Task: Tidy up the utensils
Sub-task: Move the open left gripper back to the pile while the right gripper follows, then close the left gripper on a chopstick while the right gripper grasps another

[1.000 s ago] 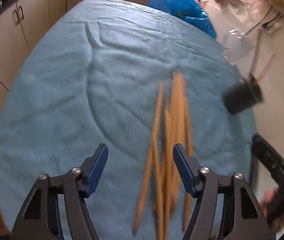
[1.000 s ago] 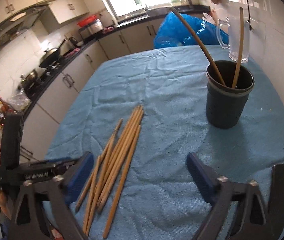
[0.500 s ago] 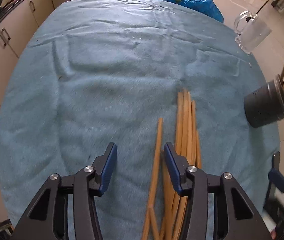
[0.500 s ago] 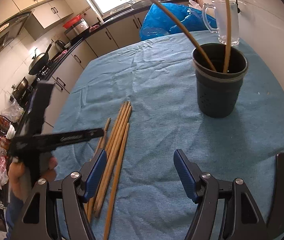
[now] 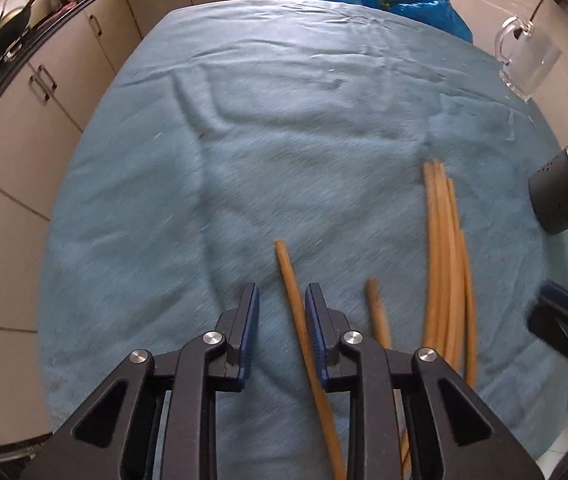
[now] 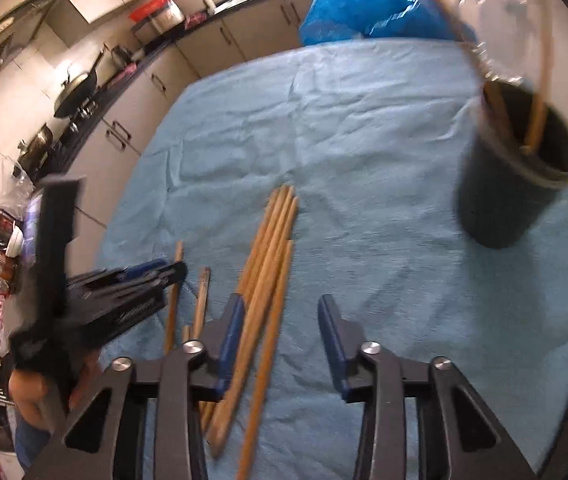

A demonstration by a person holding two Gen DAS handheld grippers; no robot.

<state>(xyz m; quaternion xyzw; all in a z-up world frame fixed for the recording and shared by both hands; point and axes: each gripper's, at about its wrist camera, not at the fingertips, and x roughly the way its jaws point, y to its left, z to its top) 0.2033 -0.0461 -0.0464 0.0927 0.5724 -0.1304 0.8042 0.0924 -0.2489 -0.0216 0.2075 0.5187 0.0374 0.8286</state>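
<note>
Left wrist view: the left gripper [image 5: 282, 308] straddles a lone chopstick [image 5: 288, 276] on the blue-clothed table [image 5: 244, 128], its fingers closing, the stick lying against the right pad with a gap left at the other. In the right wrist view, the right gripper [image 6: 280, 320] is also closing, still wide, over the outer sticks of the chopstick bundle [image 6: 272, 236], which sit near its left pad, none yet pinched. A clean pick likely means centring each stick between the pads and squeezing square across it, low against the cloth, so it does not roll or swing out. The dark utensil holder [image 6: 511, 176] stands upright, well apart from the loose sticks, with two chopsticks [image 6: 535, 120] leaning inside. A clear glass mug [image 5: 527, 60] beyond it looks empty.
</note>
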